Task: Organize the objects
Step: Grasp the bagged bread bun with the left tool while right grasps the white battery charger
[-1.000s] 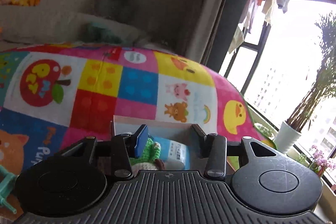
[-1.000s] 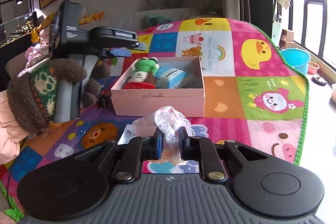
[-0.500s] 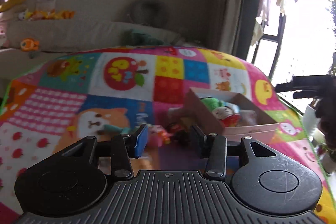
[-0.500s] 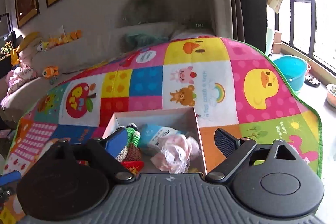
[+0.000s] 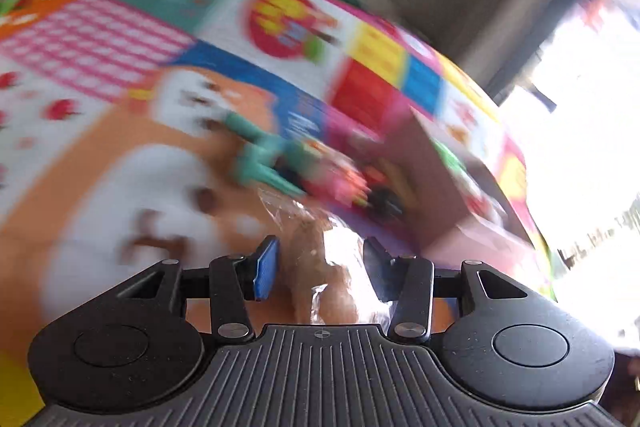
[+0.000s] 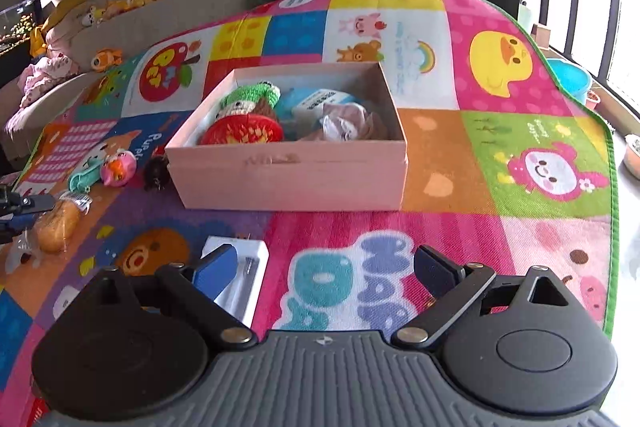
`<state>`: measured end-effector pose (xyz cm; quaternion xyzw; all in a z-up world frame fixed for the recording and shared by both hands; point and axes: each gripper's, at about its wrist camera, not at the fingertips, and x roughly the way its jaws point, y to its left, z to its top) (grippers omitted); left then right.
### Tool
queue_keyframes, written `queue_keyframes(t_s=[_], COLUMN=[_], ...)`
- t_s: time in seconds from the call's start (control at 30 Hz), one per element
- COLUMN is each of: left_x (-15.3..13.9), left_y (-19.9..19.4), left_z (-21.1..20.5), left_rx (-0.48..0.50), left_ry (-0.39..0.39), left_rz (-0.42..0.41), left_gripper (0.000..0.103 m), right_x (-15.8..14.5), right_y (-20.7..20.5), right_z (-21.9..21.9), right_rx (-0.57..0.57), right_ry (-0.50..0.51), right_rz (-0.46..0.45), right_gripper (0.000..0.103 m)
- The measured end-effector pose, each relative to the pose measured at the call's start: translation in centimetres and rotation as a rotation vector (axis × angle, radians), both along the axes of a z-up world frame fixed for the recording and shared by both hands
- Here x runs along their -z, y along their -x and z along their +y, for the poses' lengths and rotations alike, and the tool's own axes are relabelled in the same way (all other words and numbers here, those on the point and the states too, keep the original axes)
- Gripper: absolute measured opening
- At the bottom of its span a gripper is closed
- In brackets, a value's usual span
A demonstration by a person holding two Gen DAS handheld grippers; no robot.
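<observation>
A pink box (image 6: pixel 288 175) sits on the play mat; it holds a green knitted doll (image 6: pixel 248 99), a red item (image 6: pixel 240 133), a blue pack (image 6: pixel 316 103) and a crumpled pink bag (image 6: pixel 348 125). My right gripper (image 6: pixel 324 273) is open and empty, in front of the box above the mat. My left gripper (image 5: pixel 320 263) is open, its jaws either side of a wrapped bread roll (image 5: pixel 320 267), not closed on it. The roll also shows in the right wrist view (image 6: pixel 56 223). The left wrist view is blurred.
A teal toy (image 6: pixel 82 179), a pink duck toy (image 6: pixel 118 167) and a small black item (image 6: pixel 156 173) lie left of the box. A white flat pack (image 6: pixel 244 275) lies under my right gripper. A sofa with plush toys (image 6: pixel 52 67) is far left; a blue tub (image 6: pixel 574 83) stands off the mat's right edge.
My right gripper opened, left the pink bag in the box and pulled back. My left gripper swung left away from the box and came down around the bread roll.
</observation>
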<state>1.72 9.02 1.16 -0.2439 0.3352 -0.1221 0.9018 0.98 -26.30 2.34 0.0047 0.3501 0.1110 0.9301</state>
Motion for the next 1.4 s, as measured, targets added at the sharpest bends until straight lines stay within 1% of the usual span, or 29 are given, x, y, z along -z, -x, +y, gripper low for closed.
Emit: queue_keyframes(t_s=[0.07, 0.1, 0.13, 0.17, 0.2, 0.27, 0.33, 0.4, 0.43, 0.53, 0.6, 0.63, 0.67, 0.7, 0.77, 0.83, 0.93, 1.07, 1.17, 1.2, 1.27, 1.3, 1.33, 1.4], left_x=[-0.1, -0.2, -0.3, -0.5, -0.7, -0.9, -0.9, -0.8, -0.7, -0.4, -0.1, 0.0, 0.0, 0.1, 0.0, 0.0, 0.1, 0.3, 0.8, 1.0, 1.3, 1.5, 1.6, 1.8], left_y=[-0.1, 0.1, 0.4, 0.7, 0.8, 0.8, 0.3, -0.6, -0.9, -1.7, -1.9, -1.8, -1.5, -1.1, 0.0, 1.3, 3.2, 5.6, 5.7, 5.5, 5.3, 5.3, 5.4, 5.6], left_z=[-2.4, -3.4, -4.2, -4.9, -5.3, -5.7, -6.2, -6.9, -7.3, -8.6, -9.2, -9.3, -9.3, -9.3, -9.0, -8.1, -6.5, -5.3, -4.6, -4.6, -4.7, -4.9, -5.0, -5.2], left_rx=[0.133, 0.168, 0.183, 0.182, 0.176, 0.169, 0.163, 0.145, 0.143, 0.131, 0.122, 0.118, 0.108, 0.104, 0.097, 0.099, 0.126, 0.135, 0.123, 0.114, 0.098, 0.09, 0.084, 0.082], left_ry=[-0.029, -0.059, -0.094, -0.121, -0.131, -0.118, -0.126, -0.176, -0.193, -0.204, -0.197, -0.18, -0.162, -0.159, -0.167, -0.139, -0.094, -0.108, -0.064, -0.052, -0.042, -0.042, -0.046, -0.055], left_rz=[0.003, -0.006, -0.016, -0.025, -0.028, -0.018, 0.006, 0.033, 0.036, 0.031, 0.016, 0.014, 0.012, 0.009, -0.007, -0.017, -0.003, -0.033, -0.034, -0.033, -0.039, -0.048, -0.059, -0.083], left_gripper=[0.049, 0.049, 0.049, 0.049, 0.049, 0.049, 0.049, 0.051, 0.055, 0.055, 0.051, 0.044, 0.043, 0.043, 0.042, 0.042, 0.042, 0.042, 0.042, 0.042, 0.043, 0.043, 0.044, 0.044], right_x=[0.5, 0.8, 1.1, 1.4, 1.8, 2.6, 3.2, 3.2, 3.2, 3.2, 3.3, 3.3, 3.3, 3.3, 3.3, 3.3, 3.3, 3.1, 2.2, 1.8, 1.3, 1.1, 1.1, 1.4], right_y=[0.3, 0.4, 0.6, 0.7, 0.8, 1.1, 1.3, 1.5, 1.5, 1.6, 1.6, 1.6, 1.6, 1.6, 1.6, 1.5, 1.4, 1.4, 2.0, 2.2, 2.3, 2.2, 2.0, 1.6], right_z=[-0.3, -0.4, -0.6, -0.8, -0.9, -1.2, -1.4, -1.3, -1.2, -1.0, -0.9, -0.9, -0.9, -1.0, -1.0, -0.9, -0.5, 0.0, 1.4, 2.3, 4.2, 5.0, 5.6, 6.9], right_rx=[0.003, 0.01, 0.017, 0.022, 0.028, 0.037, 0.039, 0.029, 0.025, 0.02, 0.013, 0.011, 0.01, 0.01, 0.011, 0.01, 0.004, 0.013, -0.058, -0.075, -0.095, -0.1, -0.105, -0.102], right_ry=[-0.025, -0.03, -0.033, -0.034, -0.036, -0.046, -0.065, -0.065, -0.067, -0.059, -0.057, -0.059, -0.062, -0.067, -0.07, -0.067, -0.037, -0.016, -0.094, -0.094, -0.059, -0.046, -0.034, 0.01], right_rz=[0.016, 0.02, 0.022, 0.026, 0.03, 0.046, 0.055, 0.044, 0.042, 0.04, 0.039, 0.039, 0.038, 0.037, 0.037, 0.044, 0.051, 0.063, 0.052, 0.037, 0.014, 0.006, 0.004, 0.005], right_gripper=[0.097, 0.099, 0.099, 0.099, 0.099, 0.1, 0.102, 0.103, 0.103, 0.103, 0.103, 0.103, 0.103, 0.103, 0.103, 0.103, 0.103, 0.103, 0.103, 0.103, 0.102, 0.1, 0.097, 0.097])
